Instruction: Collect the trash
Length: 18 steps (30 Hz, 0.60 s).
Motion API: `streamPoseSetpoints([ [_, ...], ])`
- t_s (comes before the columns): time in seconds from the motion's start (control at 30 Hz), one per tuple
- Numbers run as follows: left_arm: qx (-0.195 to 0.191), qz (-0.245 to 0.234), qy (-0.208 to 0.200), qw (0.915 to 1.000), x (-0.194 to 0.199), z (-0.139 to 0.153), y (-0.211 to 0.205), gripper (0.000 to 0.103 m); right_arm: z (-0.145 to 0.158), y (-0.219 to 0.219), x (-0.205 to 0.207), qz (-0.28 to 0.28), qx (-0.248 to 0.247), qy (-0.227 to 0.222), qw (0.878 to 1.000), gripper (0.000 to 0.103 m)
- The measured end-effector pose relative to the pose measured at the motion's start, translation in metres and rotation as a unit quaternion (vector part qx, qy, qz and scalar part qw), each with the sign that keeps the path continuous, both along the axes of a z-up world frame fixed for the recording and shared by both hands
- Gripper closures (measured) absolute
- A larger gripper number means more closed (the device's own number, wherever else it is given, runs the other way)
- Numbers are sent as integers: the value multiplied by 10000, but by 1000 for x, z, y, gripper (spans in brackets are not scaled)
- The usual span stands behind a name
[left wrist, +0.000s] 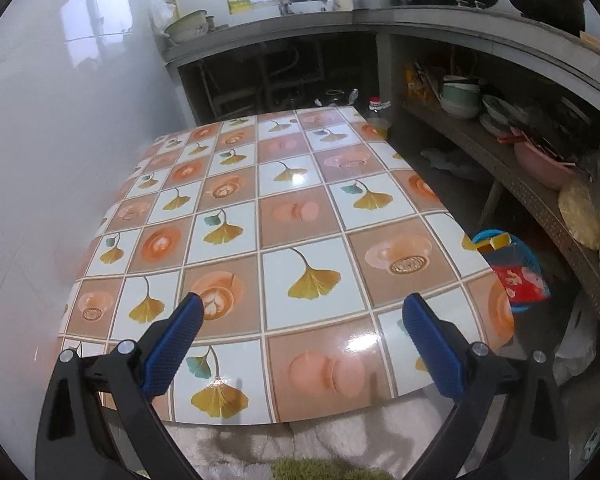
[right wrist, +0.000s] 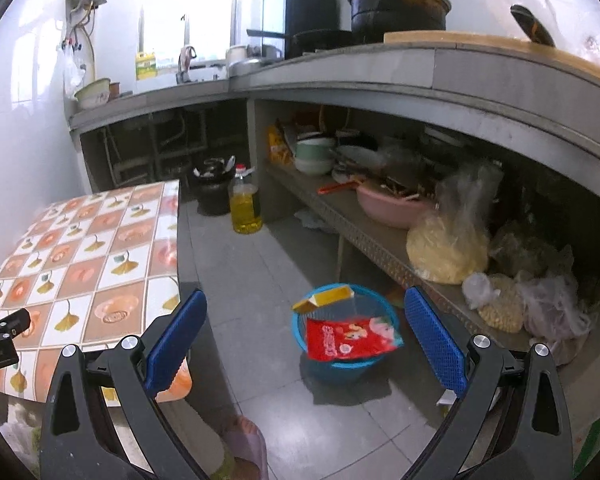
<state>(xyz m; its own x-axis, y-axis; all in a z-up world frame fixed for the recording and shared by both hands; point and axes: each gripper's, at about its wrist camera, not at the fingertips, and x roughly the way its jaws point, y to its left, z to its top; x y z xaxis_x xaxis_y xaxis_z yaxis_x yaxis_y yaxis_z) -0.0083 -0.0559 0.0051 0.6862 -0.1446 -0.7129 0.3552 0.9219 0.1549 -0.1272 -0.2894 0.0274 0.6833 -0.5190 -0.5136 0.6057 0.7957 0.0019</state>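
Note:
A blue mesh trash basket [right wrist: 342, 364] stands on the grey floor and holds a red snack wrapper [right wrist: 348, 338] and a yellow carton [right wrist: 326, 298]. My right gripper [right wrist: 306, 328] hangs open above and in front of it, nothing between its blue pads. In the left wrist view the same basket [left wrist: 530, 262] with the red wrapper [left wrist: 522, 282] and yellow carton [left wrist: 498, 242] shows past the table's right edge. My left gripper [left wrist: 302, 320] is open over the near part of the table [left wrist: 296, 184], holding nothing.
The table's cloth has a ginkgo-leaf and cup pattern. A low shelf [right wrist: 364, 224] on the right carries a pink basin [right wrist: 388, 204], bowls and bagged food [right wrist: 446, 248]. An oil bottle [right wrist: 245, 204] and a black bin [right wrist: 213, 192] stand on the floor beyond the table.

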Motion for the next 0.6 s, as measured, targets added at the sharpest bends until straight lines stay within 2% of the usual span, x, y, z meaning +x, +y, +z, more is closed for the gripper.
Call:
streamPoseSetpoints([
  [0.6, 75, -124, -27, 9999, -3, 3, -6, 6, -6, -3, 4, 128, 28, 216, 9997, 8],
])
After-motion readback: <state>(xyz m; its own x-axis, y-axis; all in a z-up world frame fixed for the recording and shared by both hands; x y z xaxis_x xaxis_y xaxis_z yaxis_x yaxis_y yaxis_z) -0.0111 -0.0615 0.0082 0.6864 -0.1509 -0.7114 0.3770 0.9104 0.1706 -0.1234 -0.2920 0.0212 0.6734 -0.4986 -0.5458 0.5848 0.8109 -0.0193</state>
